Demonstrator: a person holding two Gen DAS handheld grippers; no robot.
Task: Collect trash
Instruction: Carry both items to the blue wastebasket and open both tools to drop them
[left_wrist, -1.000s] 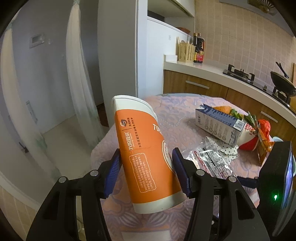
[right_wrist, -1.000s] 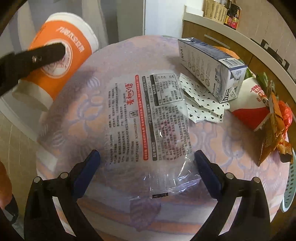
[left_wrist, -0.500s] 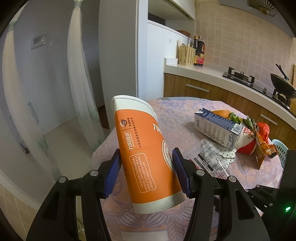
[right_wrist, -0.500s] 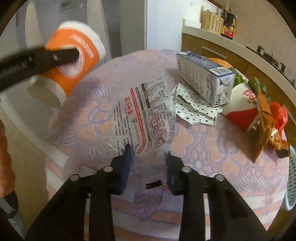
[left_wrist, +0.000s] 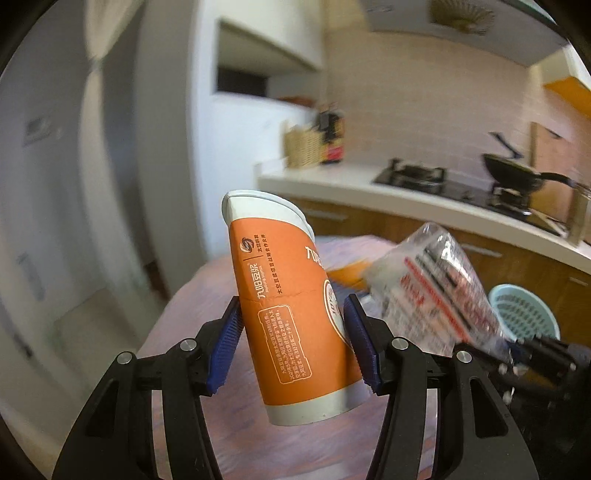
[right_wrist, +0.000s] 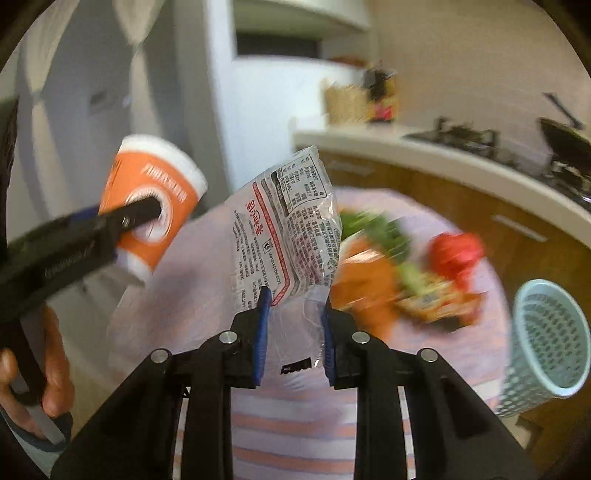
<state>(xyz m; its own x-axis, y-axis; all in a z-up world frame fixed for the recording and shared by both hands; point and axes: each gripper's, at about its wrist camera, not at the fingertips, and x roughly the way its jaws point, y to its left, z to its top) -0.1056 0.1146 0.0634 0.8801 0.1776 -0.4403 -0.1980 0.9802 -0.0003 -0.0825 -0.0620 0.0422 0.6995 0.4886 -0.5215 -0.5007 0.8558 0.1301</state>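
Between right tongs (right_wrist: 294, 301), closing, crinkly clear printed wrapper (right_wrist: 284, 229) stands.

Orange paper cup (left_wrist: 291, 310) tilted, clamped — printed clear wrapper (right_wrist: 286, 236) pinched, aloft

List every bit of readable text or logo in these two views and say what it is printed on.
"九阳豆浆", white, running down the side of the orange paper cup.
Round logo near that cup's top: its tiny lettering is unreadable.
Boxed white paragraph lower on the cup: too small to read.
Clear plastic wrapper: red characters and black tables of fine print, too small and crumpled to read reliably.
Counter bottles and table litter: blurred, unreadable.
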